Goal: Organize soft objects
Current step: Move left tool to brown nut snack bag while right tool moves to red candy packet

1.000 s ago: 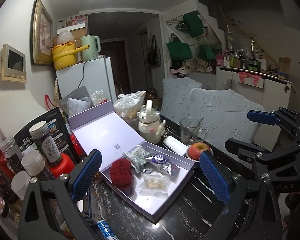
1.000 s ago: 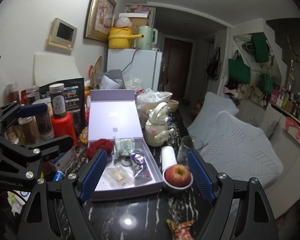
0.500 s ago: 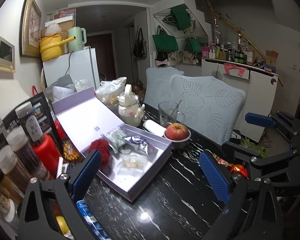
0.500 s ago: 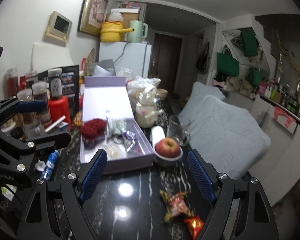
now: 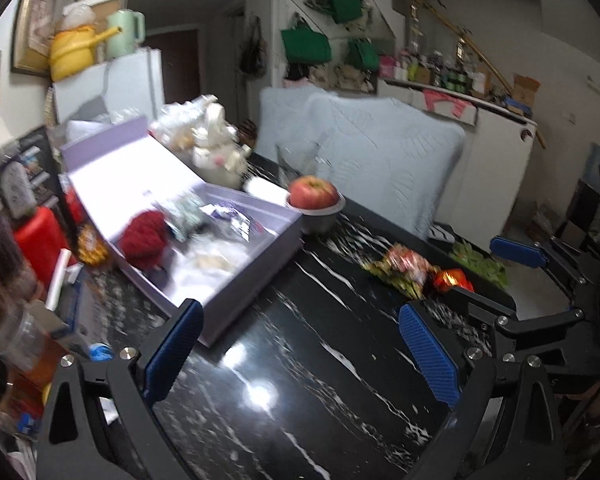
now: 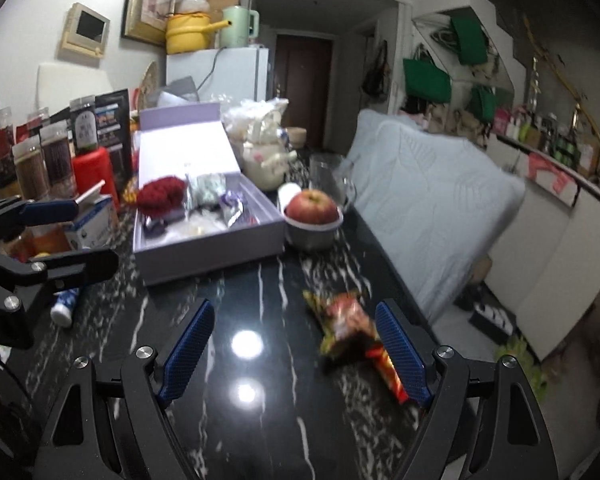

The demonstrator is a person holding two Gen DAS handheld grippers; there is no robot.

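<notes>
Blue-padded right gripper (image 6: 294, 354) hangs low at frame bottom, jaws spread wide, nothing between them. Snack packets (image 6: 350, 326) lie on the black marble table (image 6: 260, 292) just inside its right-hand pad, lower right of centre. Judgement: step in hand is a pickup of these packets. Shift right to centre them, descend square, close gently; crinkly foil may slide on the glossy top. Destination is likely the lilac box (image 6: 204, 236), centre left, already holding a red knitted piece (image 6: 160, 196) and sachets.

Left gripper (image 5: 300, 348), also wide apart and empty, sits lower centre. Its view shows 2 packets (image 5: 404, 266) as separate and green leaves beyond the table edge; the right view shows the jars at upper left sharply.
</notes>
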